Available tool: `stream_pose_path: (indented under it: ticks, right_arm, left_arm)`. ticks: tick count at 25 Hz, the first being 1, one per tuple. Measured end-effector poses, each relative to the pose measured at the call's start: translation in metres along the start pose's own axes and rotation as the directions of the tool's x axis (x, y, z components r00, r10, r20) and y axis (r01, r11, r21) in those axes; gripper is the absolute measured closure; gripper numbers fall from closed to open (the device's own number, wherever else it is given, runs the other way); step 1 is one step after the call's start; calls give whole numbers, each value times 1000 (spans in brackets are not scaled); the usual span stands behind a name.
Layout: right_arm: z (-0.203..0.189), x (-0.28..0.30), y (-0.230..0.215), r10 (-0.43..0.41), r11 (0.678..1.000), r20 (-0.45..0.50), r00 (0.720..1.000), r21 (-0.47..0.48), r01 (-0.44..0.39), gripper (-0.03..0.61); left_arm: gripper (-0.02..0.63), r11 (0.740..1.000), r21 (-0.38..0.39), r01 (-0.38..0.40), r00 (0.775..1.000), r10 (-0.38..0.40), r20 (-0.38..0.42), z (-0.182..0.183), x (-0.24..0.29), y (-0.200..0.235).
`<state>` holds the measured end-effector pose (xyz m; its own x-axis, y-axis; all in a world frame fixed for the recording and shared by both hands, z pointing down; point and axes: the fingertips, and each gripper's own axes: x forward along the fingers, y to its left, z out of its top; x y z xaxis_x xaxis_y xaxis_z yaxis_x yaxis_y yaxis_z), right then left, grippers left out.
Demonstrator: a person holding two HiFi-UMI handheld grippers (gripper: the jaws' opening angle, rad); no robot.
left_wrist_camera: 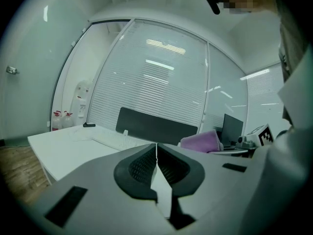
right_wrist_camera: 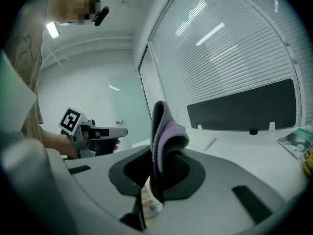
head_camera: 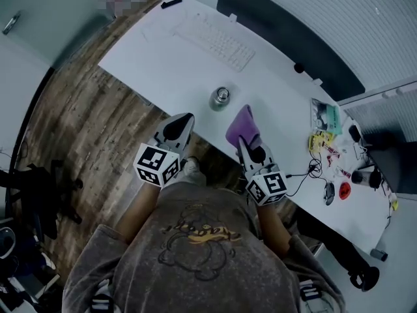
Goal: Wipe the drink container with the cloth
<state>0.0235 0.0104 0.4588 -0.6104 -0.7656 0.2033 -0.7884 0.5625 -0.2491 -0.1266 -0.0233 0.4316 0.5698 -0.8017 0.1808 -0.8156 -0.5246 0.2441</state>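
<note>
The drink container point(head_camera: 221, 99), a small metal bottle with a silver cap, stands upright near the front edge of the white table point(head_camera: 163, 64). My right gripper point(head_camera: 246, 143) is shut on a purple cloth point(head_camera: 243, 126), which sticks up folded between the jaws point(right_wrist_camera: 164, 129). The cloth hangs just right of the container and nearer to me, not touching it. My left gripper point(head_camera: 183, 124) is shut and empty, held off the table's edge to the container's left. In the left gripper view its jaws point(left_wrist_camera: 156, 153) meet with nothing between them, and the cloth point(left_wrist_camera: 200, 141) shows to the right.
A white keyboard point(head_camera: 215, 42) lies further back on the table, with a black item point(head_camera: 171, 3) at the far corner. Cables, a mouse point(head_camera: 329, 193), a red item point(head_camera: 344, 190) and a booklet point(head_camera: 324, 116) clutter the right end. An office chair point(head_camera: 39, 191) stands on the wooden floor at left.
</note>
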Motion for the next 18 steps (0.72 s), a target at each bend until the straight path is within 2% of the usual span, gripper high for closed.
stream_pose_path:
  ticks: [9,18]
  right_arm:
    - [13,19,-20,-37,999,-1,999,-3,37,525]
    - [25,33,-48,-18,1000,-13,1000,-12,18,525]
  left_arm:
    - [592,999,-9,53,999,-53,-9,10,32,10]
    - [592,998,-18,67,998,-67,-12,22,61,11]
